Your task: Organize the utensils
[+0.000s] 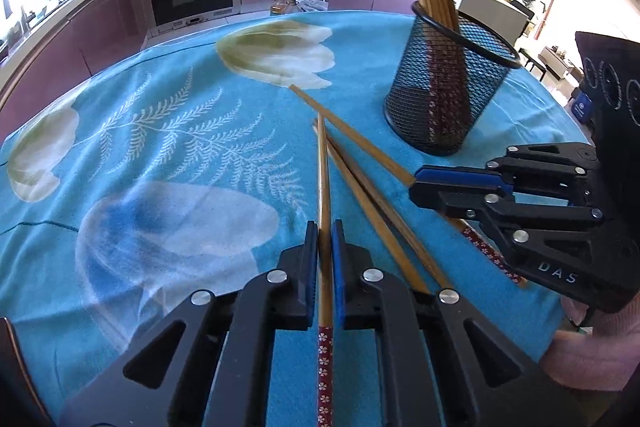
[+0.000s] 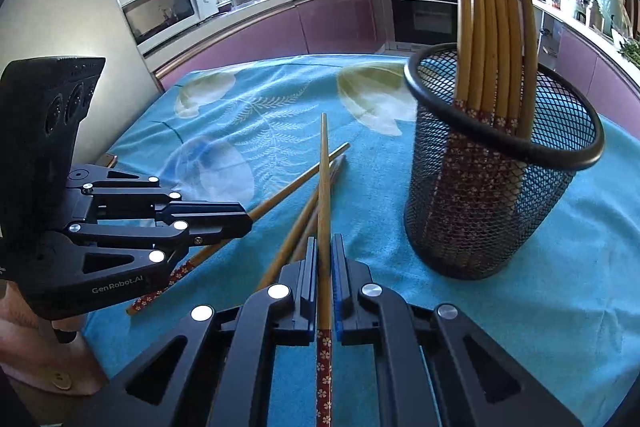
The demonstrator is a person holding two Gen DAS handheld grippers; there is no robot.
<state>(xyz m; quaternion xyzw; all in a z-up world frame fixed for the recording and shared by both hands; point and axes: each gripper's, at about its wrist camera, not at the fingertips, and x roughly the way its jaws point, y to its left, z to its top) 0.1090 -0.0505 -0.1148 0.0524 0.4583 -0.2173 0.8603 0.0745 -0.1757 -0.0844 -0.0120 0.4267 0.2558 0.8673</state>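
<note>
A: Step in hand: pickup. Left gripper (image 1: 325, 255) clamped on one chopstick (image 1: 324, 187), fingers (image 1: 310, 267) pressed to either side of the shaft just above its red flowered end. Right gripper (image 2: 324, 267) likewise closed on a second chopstick (image 2: 323, 187).

B: Both sticks off the cloth?

A: Hard to say; the fisheye flattens height. Tips look low, lying across the two loose chopsticks (image 1: 372, 203) on the blue cloth of the counter (image 1: 160, 147). Treat them as gripped but barely raised.

B: And the destination?

A: Black mesh holder (image 2: 492, 195), upright, near the pile on the right-hand side, already carrying a bundle of chopsticks (image 2: 492, 27) leaning against its far rim, patterned ends down.

B: So next?

A: My reading: lift clear of the pile without dragging the loose pair, swing each stick upright with the flowered end downward, then lower into the open part of the rim. One hand at a time looks wiser; the mouth is crowded on one side.
</note>
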